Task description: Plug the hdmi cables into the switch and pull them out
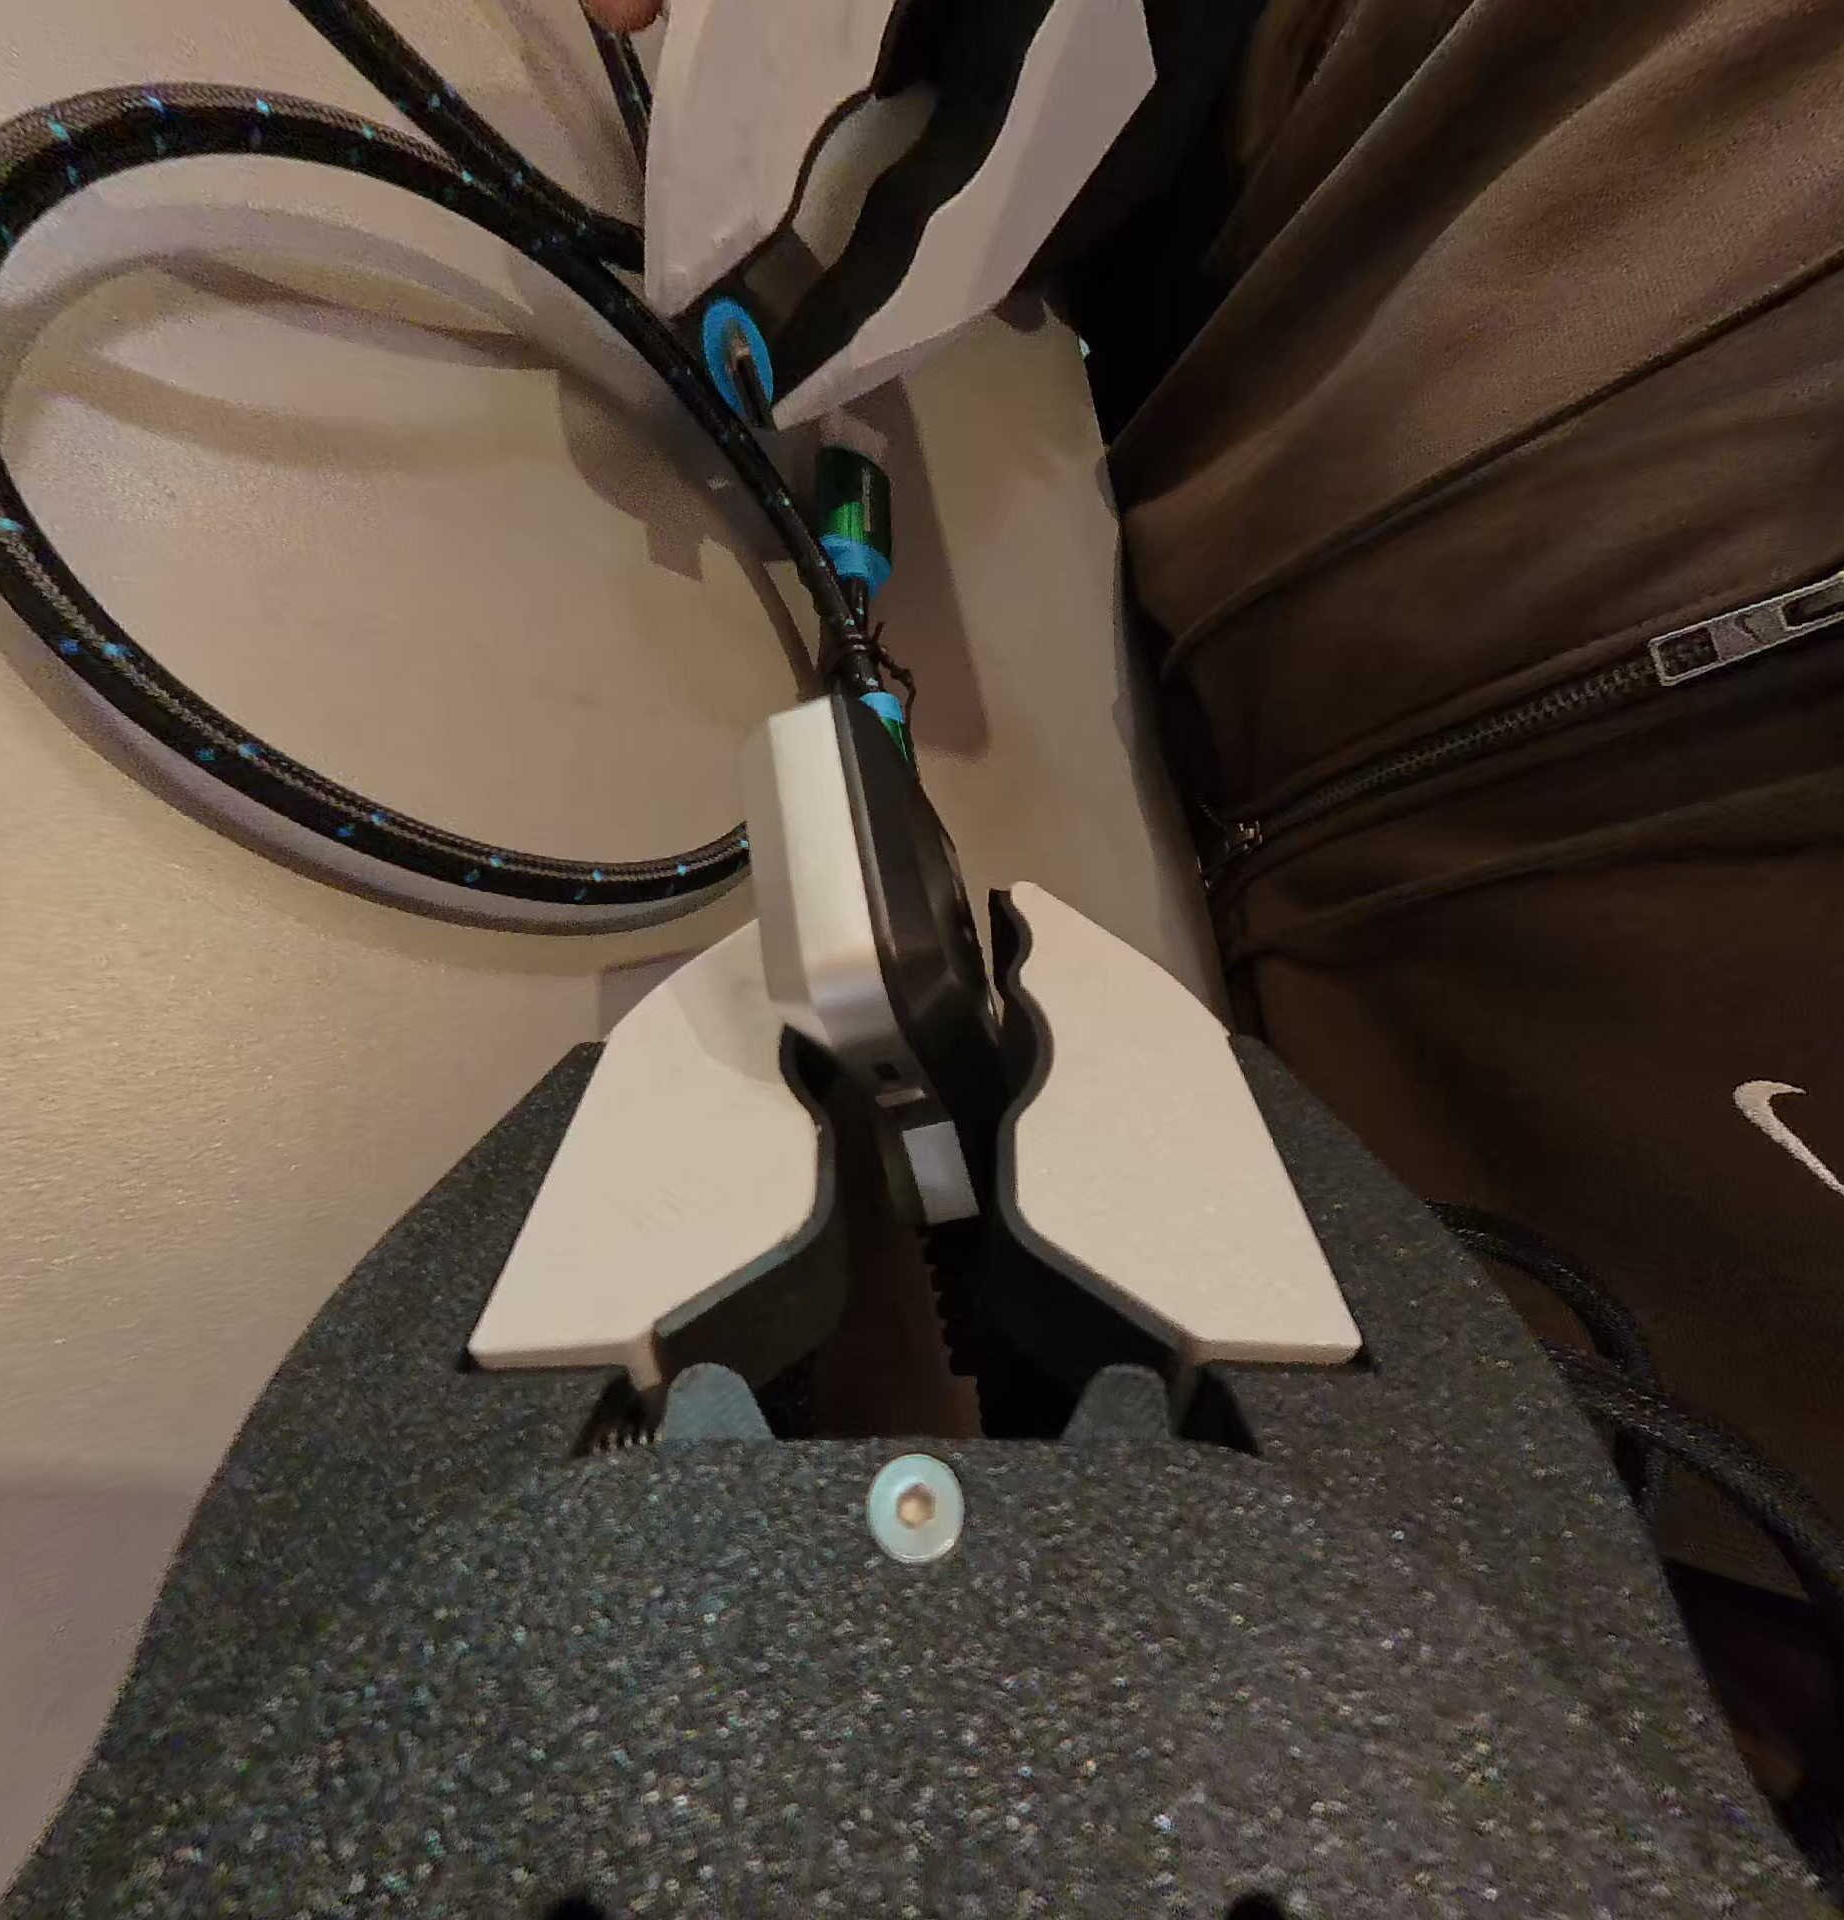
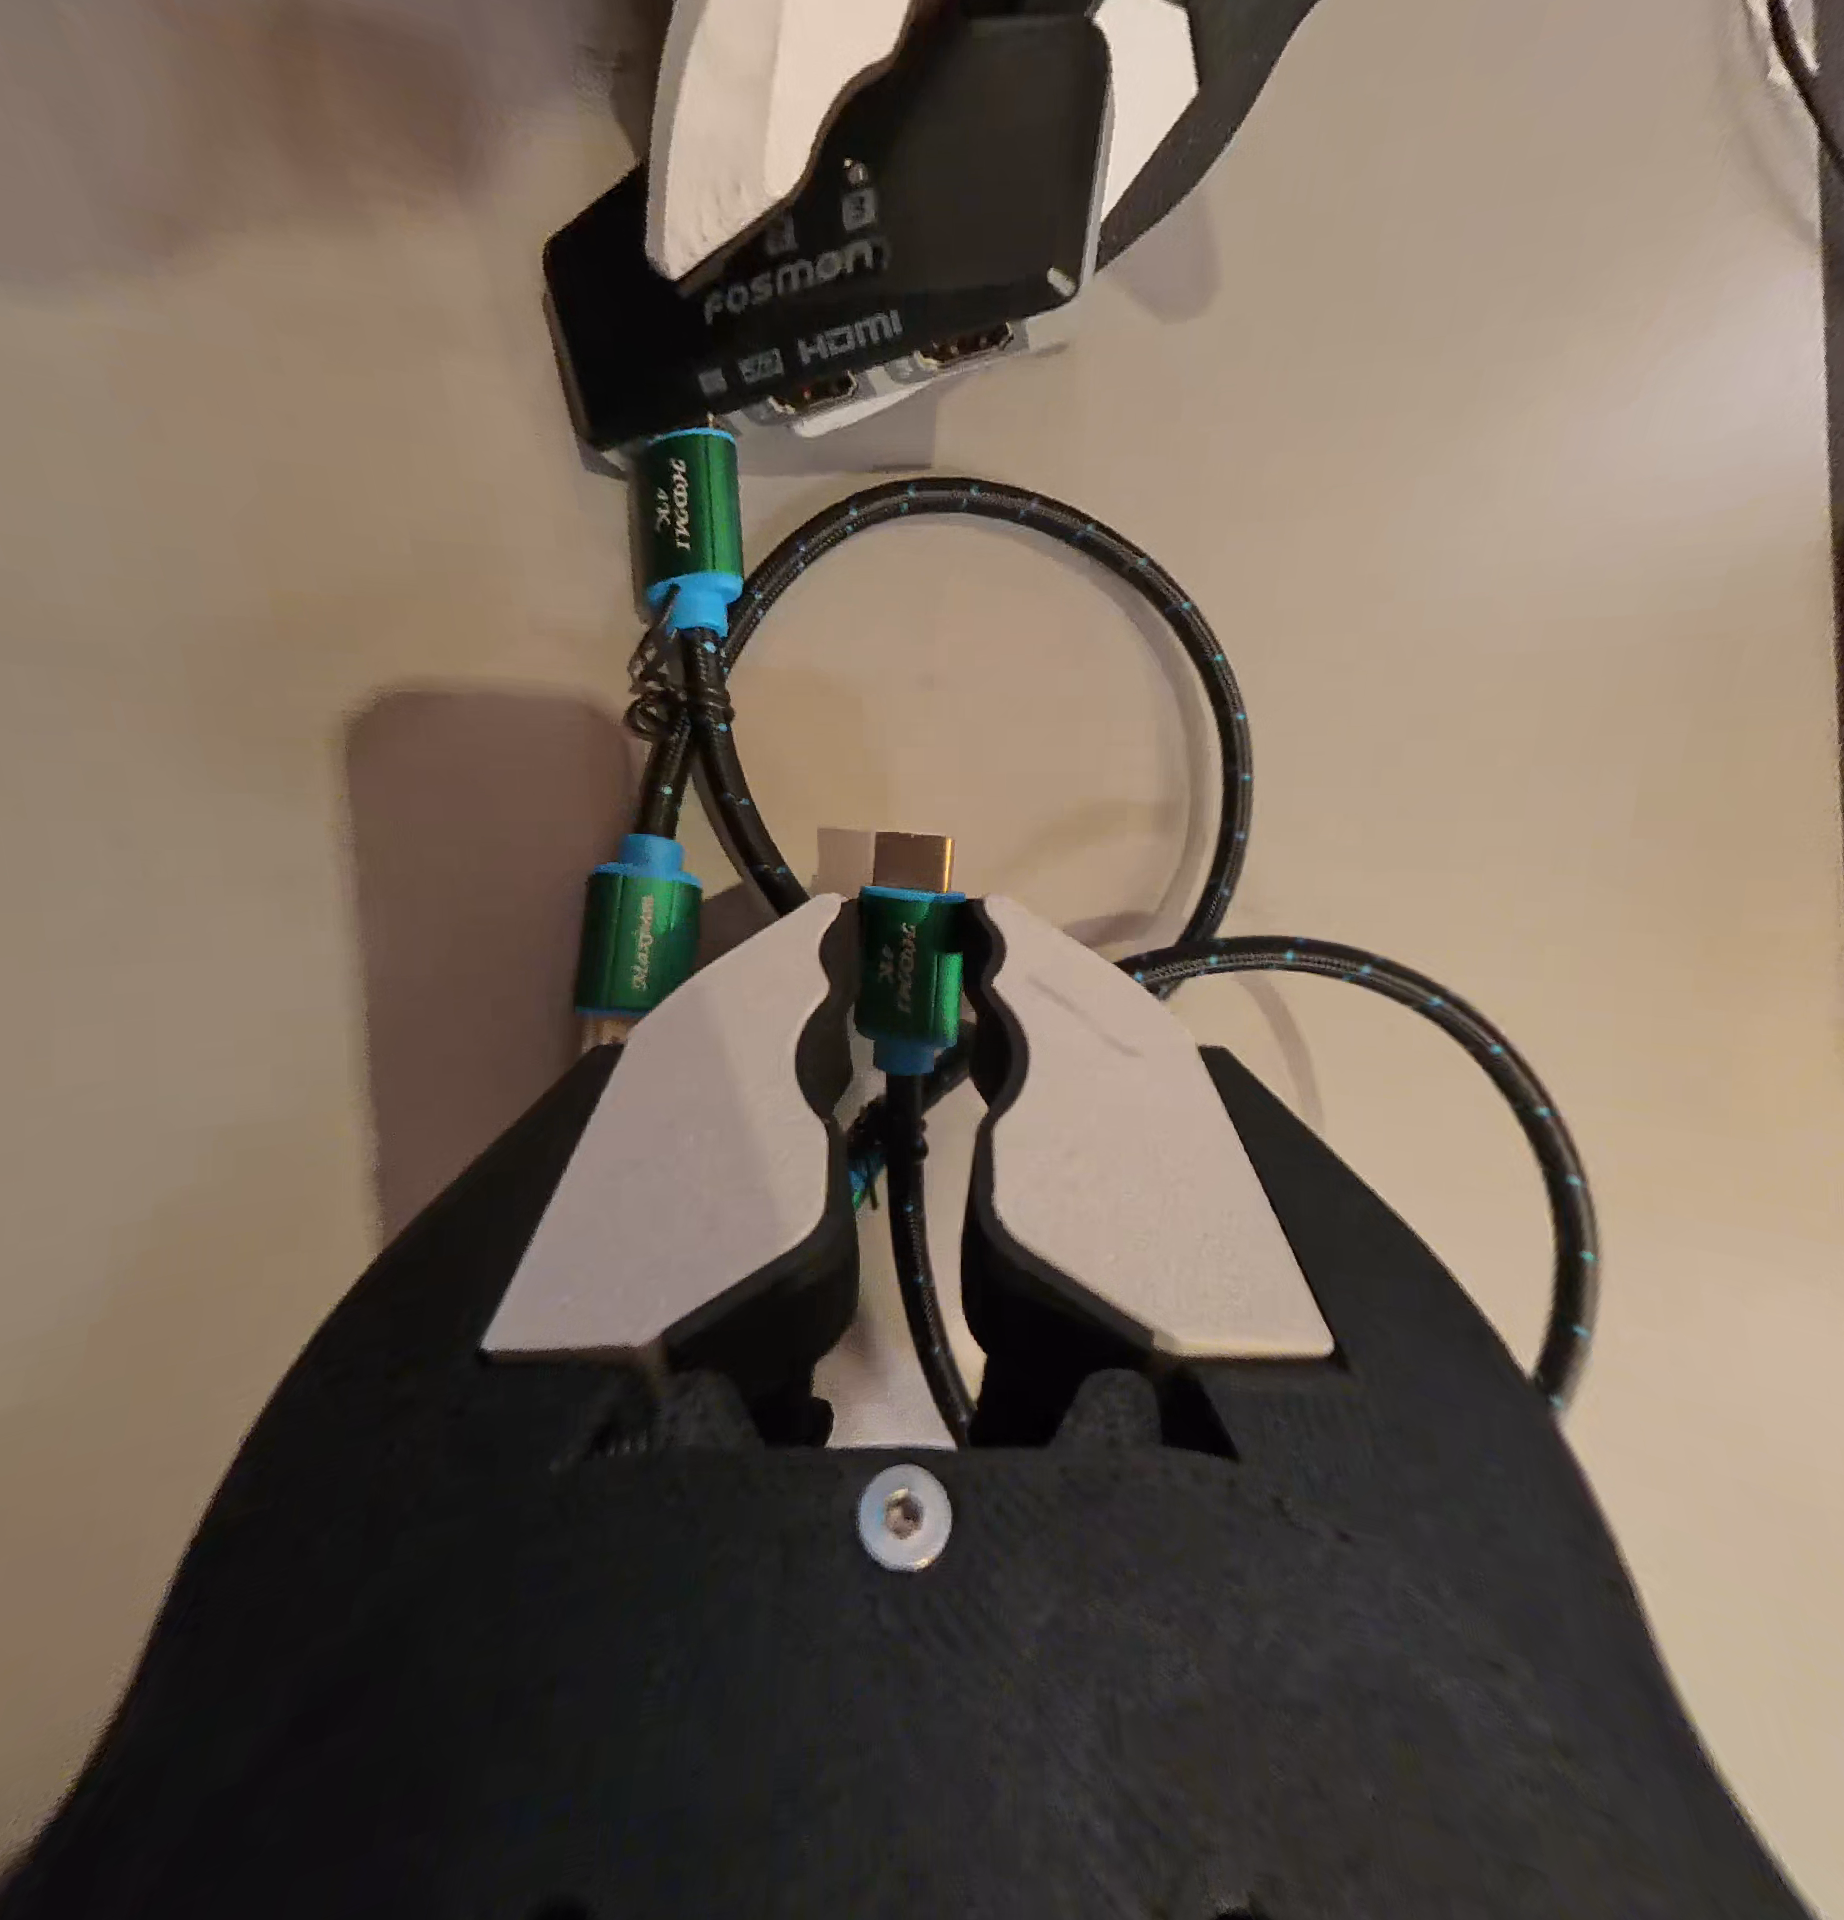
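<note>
Left wrist view, left to right: a black braided cable with blue flecks (image 1: 170, 644) loops over the beige tabletop (image 1: 274, 1143) to the left of the switch box; at centre the left gripper (image 1: 902, 1023) has its fingers closed on the black-and-white switch box (image 1: 866, 883), which stands on edge between them, its black face toward the right pad (image 1: 1017, 997) and its white shell toward the left one, though contact on the left side is partly hidden; beyond the box a green cable plug with blue collar (image 1: 856, 499) sits at its far end, with the other gripper above; to the right of the box lies a brown zipped garment (image 1: 1520, 623).

Right wrist view, left to right: a spare green plug (image 2: 637, 935) lies just left of the fingers; the right gripper (image 2: 907, 966) is clamped on a green HDMI-type plug (image 2: 910, 987), both pads pressing its sides, its gold metal tip (image 2: 913, 860) projecting past the fingertips toward the switch box (image 2: 793, 312) well ahead; a third green plug (image 2: 689, 509) is seated in the leftmost port of that box; cable loops (image 2: 1230, 727) lie right of the held plug.
</note>
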Available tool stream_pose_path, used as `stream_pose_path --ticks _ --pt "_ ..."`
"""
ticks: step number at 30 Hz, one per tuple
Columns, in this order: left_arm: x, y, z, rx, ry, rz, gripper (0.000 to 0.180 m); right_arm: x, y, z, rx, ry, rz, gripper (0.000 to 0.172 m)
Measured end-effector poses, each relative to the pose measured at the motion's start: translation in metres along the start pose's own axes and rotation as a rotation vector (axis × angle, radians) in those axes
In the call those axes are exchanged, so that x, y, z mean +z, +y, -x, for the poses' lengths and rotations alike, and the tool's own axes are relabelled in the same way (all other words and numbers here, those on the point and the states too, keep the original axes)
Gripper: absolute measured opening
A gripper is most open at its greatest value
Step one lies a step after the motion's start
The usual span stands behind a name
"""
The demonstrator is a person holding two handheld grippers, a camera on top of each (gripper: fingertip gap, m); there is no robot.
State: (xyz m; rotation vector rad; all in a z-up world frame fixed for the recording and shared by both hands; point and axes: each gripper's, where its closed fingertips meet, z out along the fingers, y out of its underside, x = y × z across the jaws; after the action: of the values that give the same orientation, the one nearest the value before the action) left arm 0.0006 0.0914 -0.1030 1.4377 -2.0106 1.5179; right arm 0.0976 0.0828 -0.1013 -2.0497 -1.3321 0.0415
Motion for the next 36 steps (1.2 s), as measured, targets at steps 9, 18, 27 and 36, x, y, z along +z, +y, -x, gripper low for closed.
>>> stream_pose_path --ticks 9,18,27,36 --pt "-0.001 -0.001 0.001 -0.001 -0.009 -0.009 0.029 -0.080 0.002 -0.042 0.111 0.295 -0.053 0.018" --pt "-0.001 -0.001 0.002 -0.001 -0.013 -0.010 0.029 -0.282 0.097 -0.062 0.339 0.546 0.159 0.017" --pt "-0.001 -0.001 0.002 0.001 -0.023 -0.014 0.029 -0.259 0.248 -0.013 0.608 0.012 0.548 0.016" --pt "-0.001 -0.002 0.003 -0.001 -0.030 -0.021 0.029 -0.225 0.275 -0.025 0.668 0.022 0.533 0.030"
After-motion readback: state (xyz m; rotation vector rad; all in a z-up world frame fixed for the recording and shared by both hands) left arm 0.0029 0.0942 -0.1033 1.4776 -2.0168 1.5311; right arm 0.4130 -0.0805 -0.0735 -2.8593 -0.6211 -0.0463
